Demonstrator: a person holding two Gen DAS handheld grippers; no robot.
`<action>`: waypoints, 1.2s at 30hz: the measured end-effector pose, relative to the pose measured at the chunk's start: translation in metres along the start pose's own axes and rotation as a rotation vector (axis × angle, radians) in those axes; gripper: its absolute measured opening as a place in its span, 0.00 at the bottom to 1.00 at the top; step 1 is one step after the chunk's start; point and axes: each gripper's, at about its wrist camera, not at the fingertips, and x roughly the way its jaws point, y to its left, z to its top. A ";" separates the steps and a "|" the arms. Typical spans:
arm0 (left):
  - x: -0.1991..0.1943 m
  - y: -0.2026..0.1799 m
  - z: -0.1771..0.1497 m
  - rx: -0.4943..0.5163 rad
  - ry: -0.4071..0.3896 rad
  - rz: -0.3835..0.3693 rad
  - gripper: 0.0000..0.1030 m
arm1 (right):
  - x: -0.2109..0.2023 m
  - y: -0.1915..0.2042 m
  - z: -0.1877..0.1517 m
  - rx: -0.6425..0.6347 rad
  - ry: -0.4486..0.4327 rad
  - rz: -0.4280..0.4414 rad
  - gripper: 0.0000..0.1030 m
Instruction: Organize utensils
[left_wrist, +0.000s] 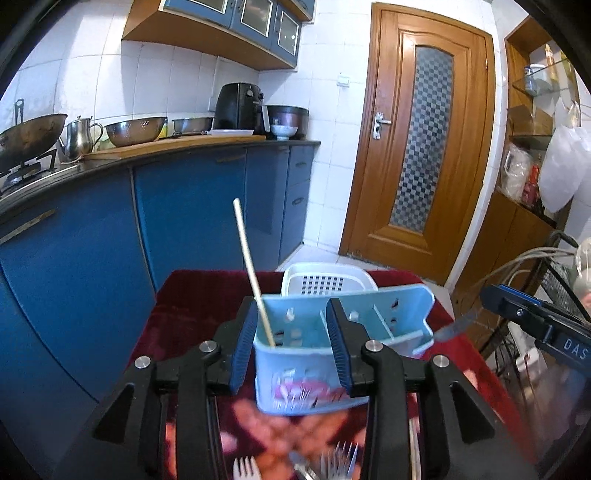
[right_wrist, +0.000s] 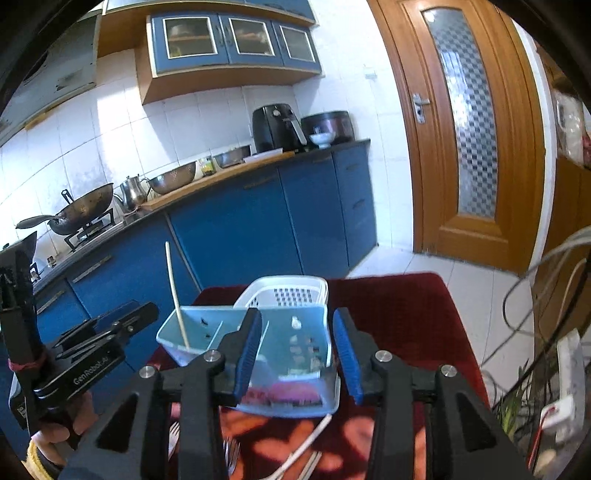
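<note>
both tools spread, holding nothing: left tool (left_wrist: 291, 345), right tool (right_wrist: 299, 354). blue caddy (left_wrist: 314, 369) lies just ahead; loose forks (left_wrist: 338, 459) lie nearer on the table (left_wrist: 192, 295), under the left tool.

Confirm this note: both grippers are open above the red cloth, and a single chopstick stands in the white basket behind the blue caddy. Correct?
One error: the chopstick stands in the blue caddy, not the white basket behind it. The left wrist view shows it leaning in the caddy's left compartment. The rest holds.
</note>
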 end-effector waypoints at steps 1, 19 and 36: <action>-0.005 0.002 -0.004 0.001 0.010 0.006 0.38 | -0.002 -0.001 -0.003 0.006 0.008 0.001 0.42; -0.026 0.039 -0.082 -0.055 0.204 0.054 0.38 | -0.018 0.003 -0.075 0.035 0.158 -0.003 0.42; 0.006 0.060 -0.125 -0.118 0.371 0.028 0.38 | 0.001 -0.007 -0.132 0.086 0.323 -0.020 0.42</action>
